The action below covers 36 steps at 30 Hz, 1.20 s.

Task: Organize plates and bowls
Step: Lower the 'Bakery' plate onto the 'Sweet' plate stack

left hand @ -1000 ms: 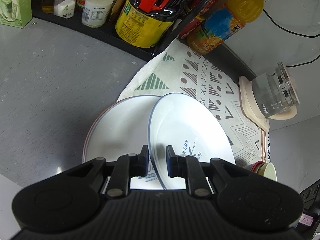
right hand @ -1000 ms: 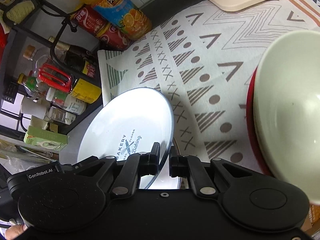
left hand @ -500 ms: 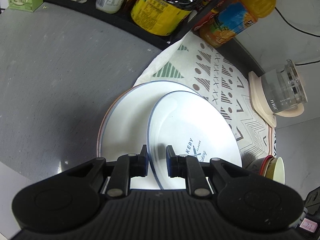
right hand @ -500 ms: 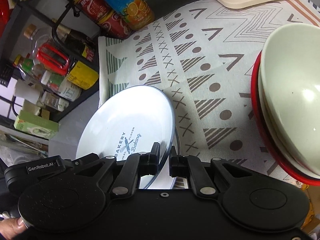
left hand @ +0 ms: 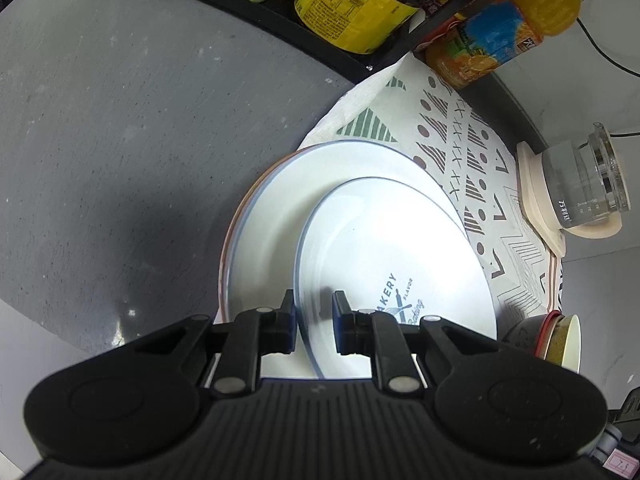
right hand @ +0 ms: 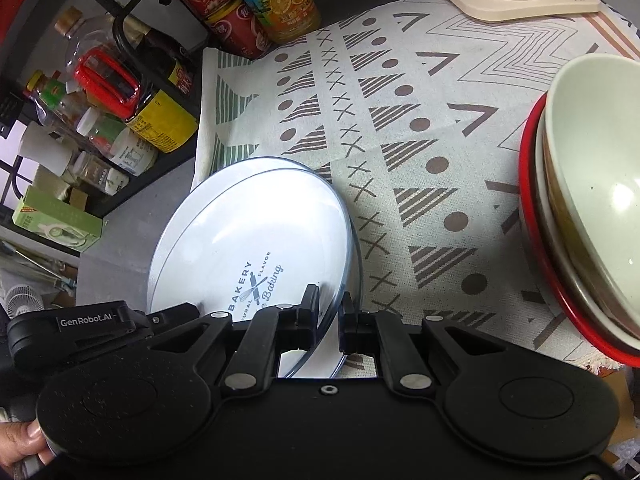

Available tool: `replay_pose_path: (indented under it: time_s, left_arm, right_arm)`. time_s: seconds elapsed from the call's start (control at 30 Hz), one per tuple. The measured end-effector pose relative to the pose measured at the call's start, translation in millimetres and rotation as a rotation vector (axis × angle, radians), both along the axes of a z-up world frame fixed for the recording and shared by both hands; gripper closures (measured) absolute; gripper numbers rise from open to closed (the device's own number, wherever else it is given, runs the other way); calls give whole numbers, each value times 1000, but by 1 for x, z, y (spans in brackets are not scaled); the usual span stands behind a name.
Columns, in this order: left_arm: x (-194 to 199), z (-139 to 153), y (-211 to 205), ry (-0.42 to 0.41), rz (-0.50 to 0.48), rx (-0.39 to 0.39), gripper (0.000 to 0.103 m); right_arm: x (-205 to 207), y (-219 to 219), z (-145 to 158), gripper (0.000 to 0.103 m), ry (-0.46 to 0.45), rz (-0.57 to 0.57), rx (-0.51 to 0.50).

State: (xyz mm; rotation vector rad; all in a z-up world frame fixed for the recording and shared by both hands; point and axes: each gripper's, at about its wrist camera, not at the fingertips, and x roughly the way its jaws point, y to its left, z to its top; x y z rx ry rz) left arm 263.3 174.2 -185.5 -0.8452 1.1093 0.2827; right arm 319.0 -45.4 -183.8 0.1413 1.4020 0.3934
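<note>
While both grippers clamp the same dish, the white plate (left hand: 384,248) with the blue "BAKERY" print hangs tilted just above a stack of plates (left hand: 280,200) on the grey worktop (left hand: 120,120). The left gripper (left hand: 314,320) has its jaws narrowed on the plate's near rim, one finger on each face of the blue-lined edge. From the other camera, the right gripper (right hand: 329,320) does likewise: jaws pinched tight on the opposite rim of the white plate (right hand: 248,232), the thin edge running straight between the fingers.

Below the held plate, the top one of the stack shows its own blue rim, and a reddish-brown rim peeks out beneath that on the left. The stack sits partly on the worktop and partly over the corner of a patterned cloth (right hand: 400,140) printed with triangles, crosses and dots.

Off to the right on that cloth, a pile of nested bowls (right hand: 592,200) stands well apart from the plates: a pale green-white bowl on top, a red-rimmed one at the bottom. At the far edge of the cloth sits a glass kettle (left hand: 584,184) on its cream base. Along the back, a black rack holds bottles and jars, with an orange juice bottle (left hand: 504,36) lying beside it. A thumb (right hand: 20,440) shows at the lower left corner of the right view, gripping the handle.
</note>
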Motion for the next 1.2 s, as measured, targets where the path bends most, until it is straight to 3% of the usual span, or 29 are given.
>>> replay_pose_path:
  time_s: [0.4, 0.67, 0.87, 1.2]
  left_arm:
    - [-2, -1, -1, 38, 5, 3, 82]
    - [6, 30, 10, 5, 1, 104, 51]
    - [10, 32, 11, 9, -14, 167, 44]
    - [11, 9, 8, 69, -37, 165, 42]
  right_arm:
    - [-5, 2, 0, 96, -47, -13, -28]
    - [-7, 6, 2, 96, -70, -13, -50]
    - [-9, 11, 6, 95, -98, 9, -92]
    - [-8, 10, 10, 94, -120, 17, -138]
